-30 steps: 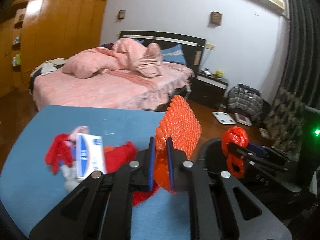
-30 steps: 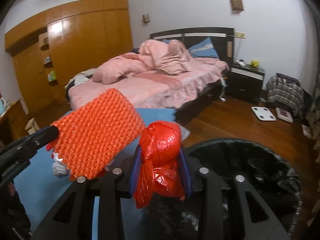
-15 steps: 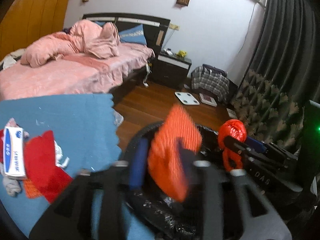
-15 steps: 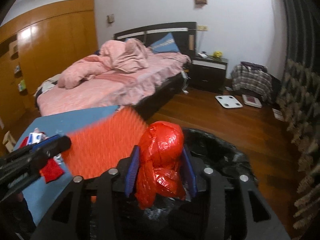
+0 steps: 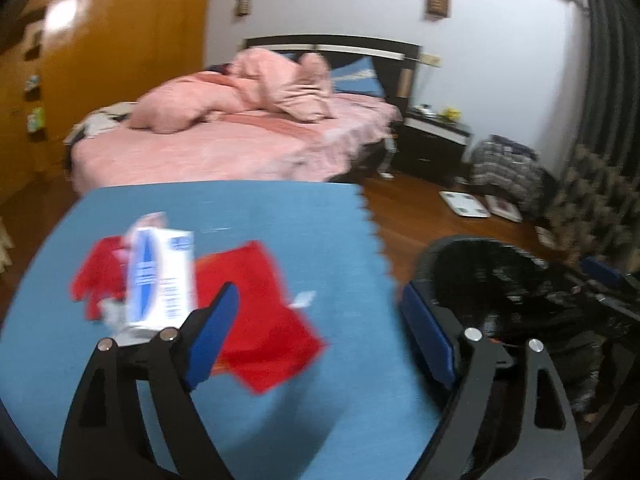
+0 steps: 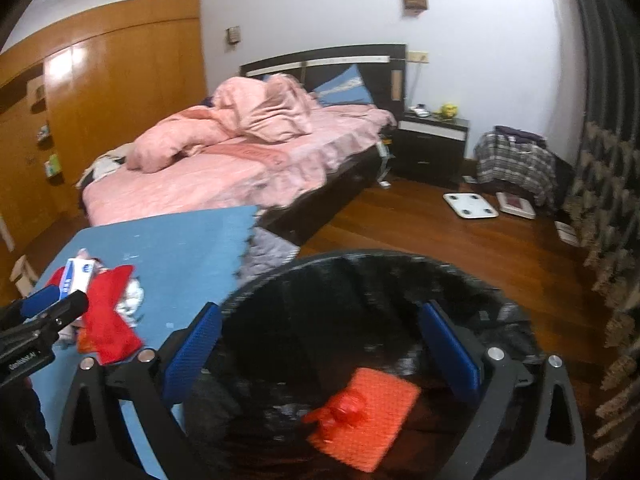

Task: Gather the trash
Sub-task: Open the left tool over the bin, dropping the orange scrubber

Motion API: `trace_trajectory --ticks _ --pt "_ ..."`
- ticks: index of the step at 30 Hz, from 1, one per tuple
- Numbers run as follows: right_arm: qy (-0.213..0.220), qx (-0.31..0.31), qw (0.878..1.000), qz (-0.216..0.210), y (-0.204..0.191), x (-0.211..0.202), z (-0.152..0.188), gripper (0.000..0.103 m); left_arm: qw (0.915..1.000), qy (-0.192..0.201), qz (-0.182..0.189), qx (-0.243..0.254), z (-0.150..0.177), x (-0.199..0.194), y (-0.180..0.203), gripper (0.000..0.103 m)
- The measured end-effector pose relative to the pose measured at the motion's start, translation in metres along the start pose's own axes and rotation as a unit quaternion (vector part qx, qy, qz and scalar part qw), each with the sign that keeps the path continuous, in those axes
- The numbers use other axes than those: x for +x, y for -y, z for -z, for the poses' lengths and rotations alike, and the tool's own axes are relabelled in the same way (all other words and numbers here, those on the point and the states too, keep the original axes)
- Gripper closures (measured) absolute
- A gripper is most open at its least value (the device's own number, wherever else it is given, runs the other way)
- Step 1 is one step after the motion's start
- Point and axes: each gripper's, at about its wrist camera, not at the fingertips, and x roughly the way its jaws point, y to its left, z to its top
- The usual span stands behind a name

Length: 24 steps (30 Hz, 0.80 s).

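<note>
Pink bed (image 6: 240,176), wooden wardrobe (image 6: 100,92), white wall (image 6: 320,4), wood floor (image 6: 440,236).

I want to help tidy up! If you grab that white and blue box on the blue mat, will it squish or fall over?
The white and blue box looks like thin cardboard, so it is probably light and could dent under a hard squeeze. It sits on top of crumpled red scraps, not flat on the blue mat, so a nudge may well tip it. Its flat sides should give the pads an easy hold.

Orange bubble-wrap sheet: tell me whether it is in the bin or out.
In. The right wrist view shows the orange bubble-wrap sheet lying at the bottom of the black-lined bin, with the red bag on it.
</note>
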Motion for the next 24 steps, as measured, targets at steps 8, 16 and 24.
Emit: trace_trajectory --ticks 8,16,24 --pt "0.001 -0.039 0.997 -0.070 -0.079 0.014 0.004 0.006 0.9940 -0.004 -0.106 -0.027 0.009 -0.018 -0.077 0.021" --pt "0.005 -0.081 0.991 -0.107 -0.139 0.032 0.015 0.006 0.9883 -0.042 -0.136 -0.055 0.024 0.001 -0.126 0.031" --pt "-0.017 -0.088 0.988 -0.127 -0.162 0.058 0.026 0.015 0.9881 -0.065 -0.123 -0.065 0.032 0.024 -0.136 0.037"
